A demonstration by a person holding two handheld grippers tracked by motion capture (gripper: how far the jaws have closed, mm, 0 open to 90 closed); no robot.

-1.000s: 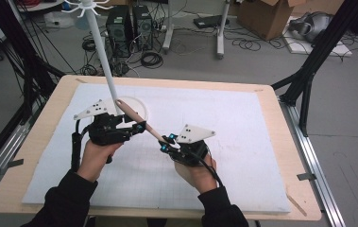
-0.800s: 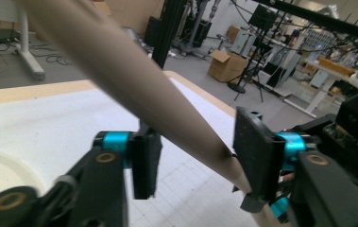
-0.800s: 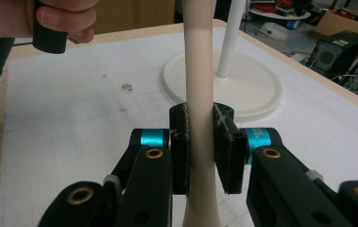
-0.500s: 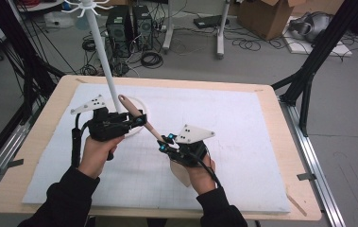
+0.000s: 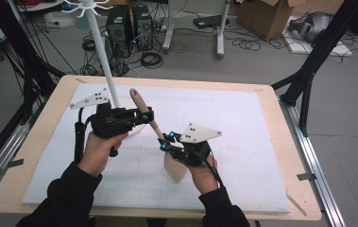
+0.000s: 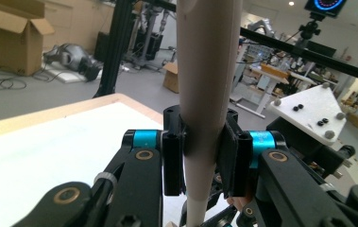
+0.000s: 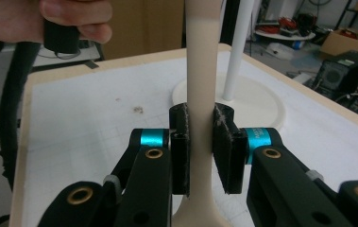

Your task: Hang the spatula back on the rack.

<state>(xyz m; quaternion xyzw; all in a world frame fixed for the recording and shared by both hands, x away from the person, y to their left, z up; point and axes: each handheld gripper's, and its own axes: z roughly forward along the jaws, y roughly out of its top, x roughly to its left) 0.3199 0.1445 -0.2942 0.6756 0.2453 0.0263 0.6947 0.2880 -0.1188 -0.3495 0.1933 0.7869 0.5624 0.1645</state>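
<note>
**Spatula held at two points on its handle**

The spatula [image 5: 154, 126] sits left of centre in the high view, lifted off the white mat [image 5: 242, 142], its handle end pointing up-left and its flat blade down near my right hand. I judge it light and stiff, with a smooth, rounded handle that could twist or slide between pads; the narrow neck above the blade seems the safest hold. My right gripper [image 7: 200, 151] is clamped on that neck. My left gripper [image 6: 204, 156] has just been closing and now pinches the thicker upper handle, pads pressed against both sides. The white stand [image 5: 102, 52] rises in the upper left.
</note>
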